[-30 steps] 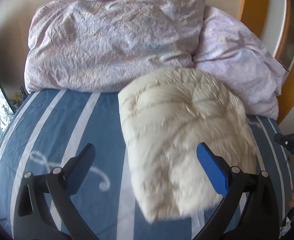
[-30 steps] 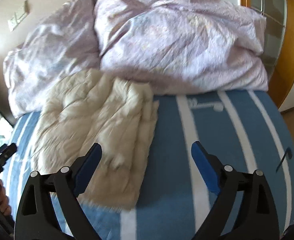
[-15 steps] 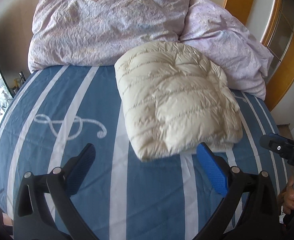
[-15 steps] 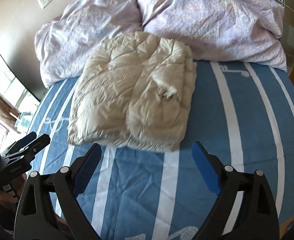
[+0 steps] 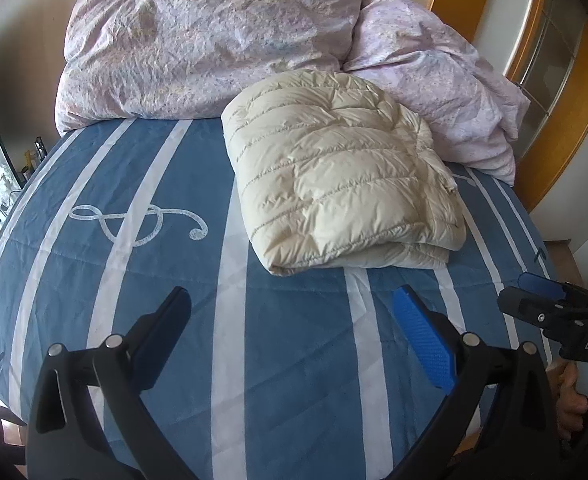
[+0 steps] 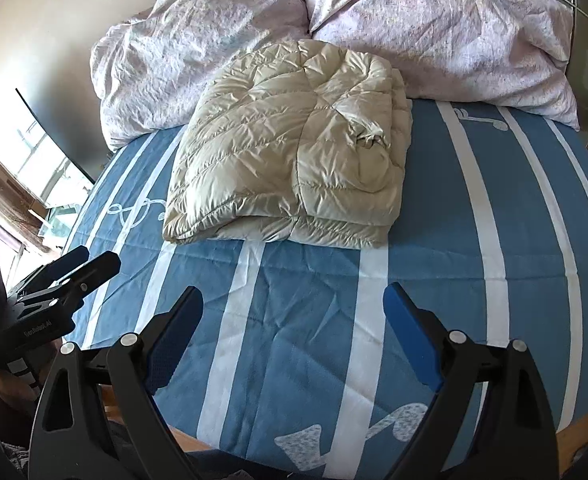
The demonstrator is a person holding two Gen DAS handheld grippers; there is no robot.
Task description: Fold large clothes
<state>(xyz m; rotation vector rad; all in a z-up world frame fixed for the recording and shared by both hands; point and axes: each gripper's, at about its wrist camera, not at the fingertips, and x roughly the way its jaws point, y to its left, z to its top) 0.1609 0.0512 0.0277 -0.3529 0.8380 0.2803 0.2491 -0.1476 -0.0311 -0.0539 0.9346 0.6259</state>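
The folded jacket (image 5: 334, 168) lies on the bed (image 5: 134, 264) ahead of both grippers, the crumpled duvet (image 5: 214, 36) behind it.

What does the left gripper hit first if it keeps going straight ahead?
Probably the striped blue bedspread first, as the left gripper angles down; beyond it lies the folded cream jacket. Depth is unclear.

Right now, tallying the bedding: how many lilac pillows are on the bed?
2. One pillow lies behind the folded jacket toward the window; the other pillow sits toward the wooden frame. Others may be hidden.
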